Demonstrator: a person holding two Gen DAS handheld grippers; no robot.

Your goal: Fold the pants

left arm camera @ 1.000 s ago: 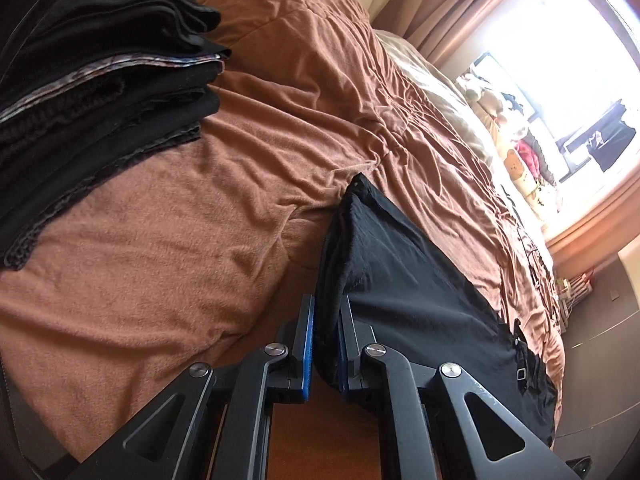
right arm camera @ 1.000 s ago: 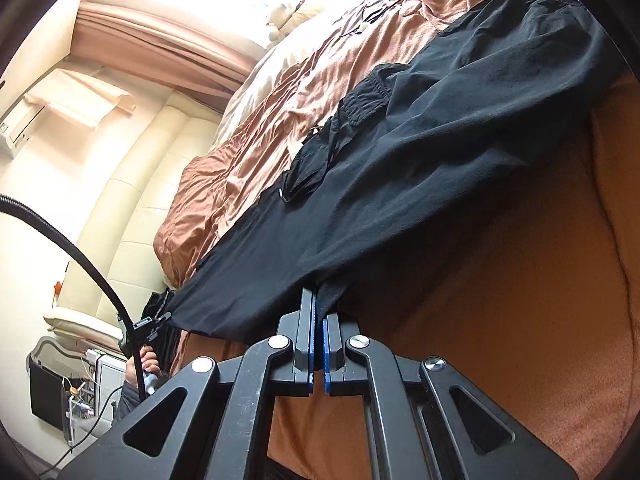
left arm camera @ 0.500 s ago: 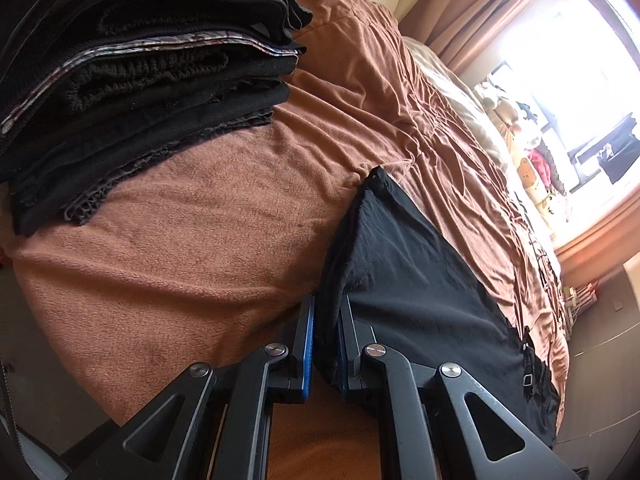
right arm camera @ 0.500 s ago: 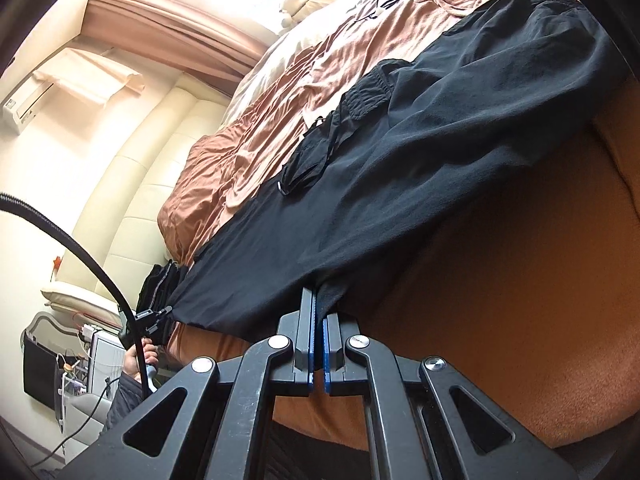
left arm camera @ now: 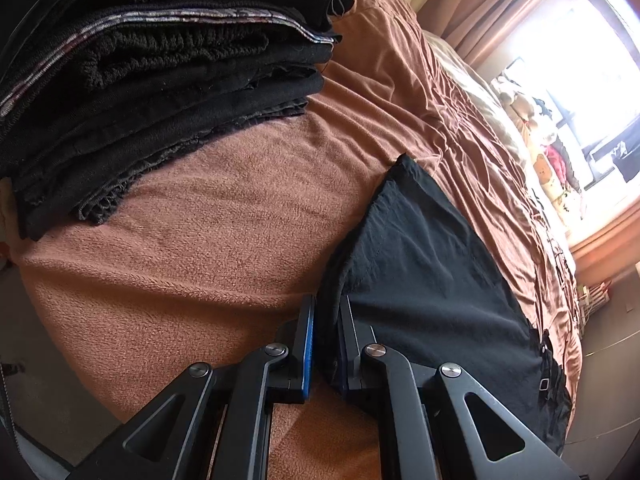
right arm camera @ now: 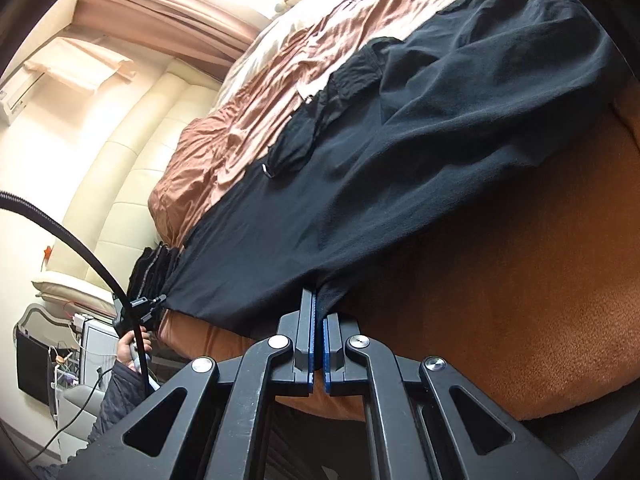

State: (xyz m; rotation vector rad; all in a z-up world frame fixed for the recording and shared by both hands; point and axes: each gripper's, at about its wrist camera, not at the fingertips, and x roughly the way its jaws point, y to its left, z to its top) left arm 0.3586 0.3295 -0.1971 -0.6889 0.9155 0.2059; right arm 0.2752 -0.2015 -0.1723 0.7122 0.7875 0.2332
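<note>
Since the earlier frames, we note the stack of folded dark clothes (left arm camera: 168, 80) now looms nearer, up and to the left of the left gripper (left arm camera: 325, 344), and fills more of that view. Both hands have carried the pants (left arm camera: 420, 280) along the bed (left arm camera: 224, 232) toward that pile.

We find the left gripper pinching a bunched edge of the pants between its blue pads, jaws a little apart for the thickness of cloth. The right gripper (right arm camera: 319, 344) is pressed almost together on a thinner edge of the same garment (right arm camera: 400, 152).

Both grips sit on the near edge, in our judgement to keep the cloth taut between them while it is dragged.

The pants are black, smooth and lightly creased, lying flat ahead of both grippers on the brown blanket, with a gathered waistband and a loose strap (right arm camera: 296, 152) showing beyond the right gripper.
</note>
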